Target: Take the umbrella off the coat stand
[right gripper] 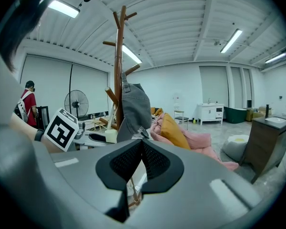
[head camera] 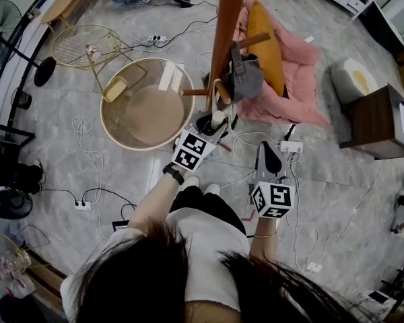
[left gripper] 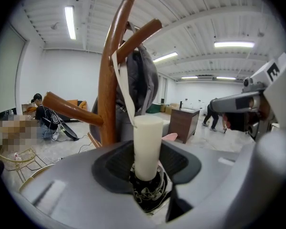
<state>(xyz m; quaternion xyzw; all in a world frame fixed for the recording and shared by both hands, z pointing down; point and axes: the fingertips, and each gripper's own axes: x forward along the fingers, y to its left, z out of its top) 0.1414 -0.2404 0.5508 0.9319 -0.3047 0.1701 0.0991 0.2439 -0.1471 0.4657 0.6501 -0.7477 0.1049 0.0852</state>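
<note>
Holding the umbrella (left gripper: 148, 147) by its handle, close against the coat stand (left gripper: 107, 89).
My left gripper (head camera: 213, 126) has its jaws partway apart, pads pressed on the cream handle, which stands upright just beside the trunk; the strap (left gripper: 122, 87) runs up to the stand. My right gripper (right gripper: 142, 144) has its jaws together, holding nothing.

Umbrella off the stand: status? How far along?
Done: the left gripper is closed on the umbrella by its cream handle. In hand: freeing it. Its strap still runs up to a peg of the coat stand, so it looks hooked on. Left: lift the strap off the peg and carry the umbrella clear. The right gripper is shut and empty.
</note>
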